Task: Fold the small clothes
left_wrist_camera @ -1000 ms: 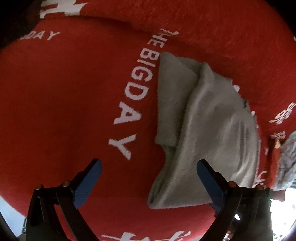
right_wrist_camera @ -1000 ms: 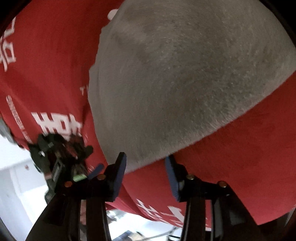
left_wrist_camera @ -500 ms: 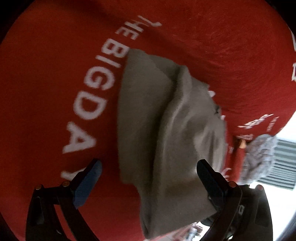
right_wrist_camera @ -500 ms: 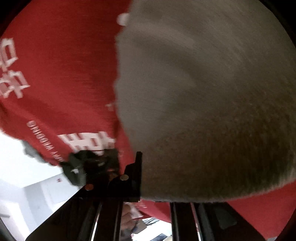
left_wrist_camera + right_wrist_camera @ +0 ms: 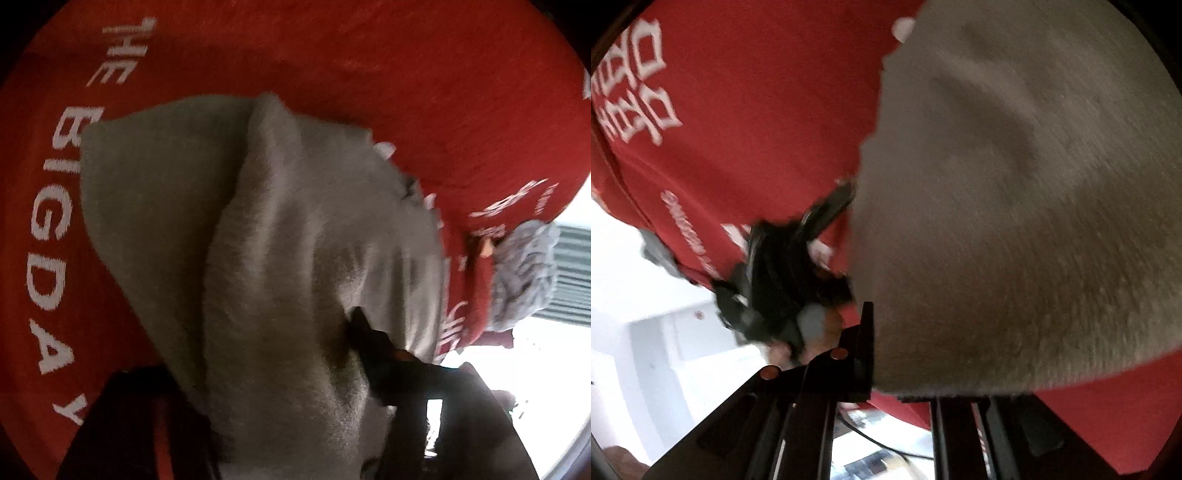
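The left gripper [image 5: 280, 369] is closing, its jaws about half drawn in, with the near end of the grey fleece garment [image 5: 295, 258] bunched between them. The right-hand finger shows as a dark wedge pressed into the fabric; the left-hand finger is hidden under the cloth and a blurred dark and red shape at the lower left, so whether both pads already pinch cannot be told.

The right gripper [image 5: 905, 384] is nearly shut on the lower hem of the same garment [image 5: 1015, 203], though its jaws are easing apart very slightly. The fleece drapes over the fingertips and hides the pads; the left finger stands as a thin black blade at the cloth's edge.

The garment lies on a red cloth with white lettering [image 5: 406, 74], partly folded: in the left wrist view one thick layer lies over a flatter one, a raised ridge running from the top down toward the gripper. Its left edge crosses the printed words. Bare red cloth is open above and left of it.

The cloth's far right edge drops off just beyond the garment, where a second, lighter grey knitted piece [image 5: 524, 277] hangs. In the right wrist view the left gripper [image 5: 783, 280] appears dark and blurred, touching the garment's left edge near the table border.

Count: two grippers, one garment being handled, one other knit piece, one red cloth.
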### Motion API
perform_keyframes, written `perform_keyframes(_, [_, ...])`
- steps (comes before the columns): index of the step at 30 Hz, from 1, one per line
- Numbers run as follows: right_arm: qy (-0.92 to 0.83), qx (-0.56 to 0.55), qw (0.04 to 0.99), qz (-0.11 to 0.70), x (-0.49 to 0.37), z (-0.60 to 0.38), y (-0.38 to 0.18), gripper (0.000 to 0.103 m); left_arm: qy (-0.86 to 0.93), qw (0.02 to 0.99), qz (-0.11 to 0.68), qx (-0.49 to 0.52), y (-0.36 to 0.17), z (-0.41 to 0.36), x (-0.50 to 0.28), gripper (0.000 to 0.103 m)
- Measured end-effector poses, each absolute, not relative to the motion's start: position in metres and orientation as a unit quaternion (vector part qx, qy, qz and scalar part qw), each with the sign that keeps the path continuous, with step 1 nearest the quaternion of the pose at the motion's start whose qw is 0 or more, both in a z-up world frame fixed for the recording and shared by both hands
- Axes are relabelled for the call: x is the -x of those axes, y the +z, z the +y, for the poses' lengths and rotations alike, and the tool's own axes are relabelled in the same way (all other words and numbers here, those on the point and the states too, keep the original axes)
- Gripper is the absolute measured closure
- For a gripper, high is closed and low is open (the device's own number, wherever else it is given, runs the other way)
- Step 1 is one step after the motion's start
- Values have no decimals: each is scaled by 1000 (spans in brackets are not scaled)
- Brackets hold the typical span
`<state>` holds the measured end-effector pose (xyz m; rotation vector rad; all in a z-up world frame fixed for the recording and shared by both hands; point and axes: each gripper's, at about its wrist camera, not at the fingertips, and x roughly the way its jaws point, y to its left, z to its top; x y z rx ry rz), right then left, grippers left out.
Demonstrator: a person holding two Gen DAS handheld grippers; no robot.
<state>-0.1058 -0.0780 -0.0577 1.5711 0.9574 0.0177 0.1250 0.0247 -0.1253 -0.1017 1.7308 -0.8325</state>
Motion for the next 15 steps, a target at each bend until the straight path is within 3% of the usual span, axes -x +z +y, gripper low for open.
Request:
perform_keyframes(2, [7,-644,600,474,110,-74,-56,82,-356,579,733,38,-123,26,-124,53])
perform_keyframes(4, [12,-614,601,511,115,-77,-49,61,-349,585,732,24,-120,27,-124,53])
perform_keyframes(7, [-1,-569,643,513,123,-100,-25,60,-343,604,719,-6,-114,20,-120,58])
perform_keyframes(8, [-15,-555,659,507,124,-110,-19,61,-344,612,712,-21,-112,21,-119,72])
perform_keyframes(9, [-38,-536,679,500,124,-124,-11,67,-345,614,709,-29,-110,19,-118,74])
perform_keyframes(10, [-63,-518,695,495,122,-137,-7,83,-341,620,705,-33,-107,17,-116,75])
perform_keyframes(12, [-104,-484,710,501,112,-157,-7,96,-339,628,699,-39,-102,16,-114,77])
perform_keyframes(15, [-118,-454,722,508,91,-171,-19,98,-343,642,685,-36,-87,14,-110,77])
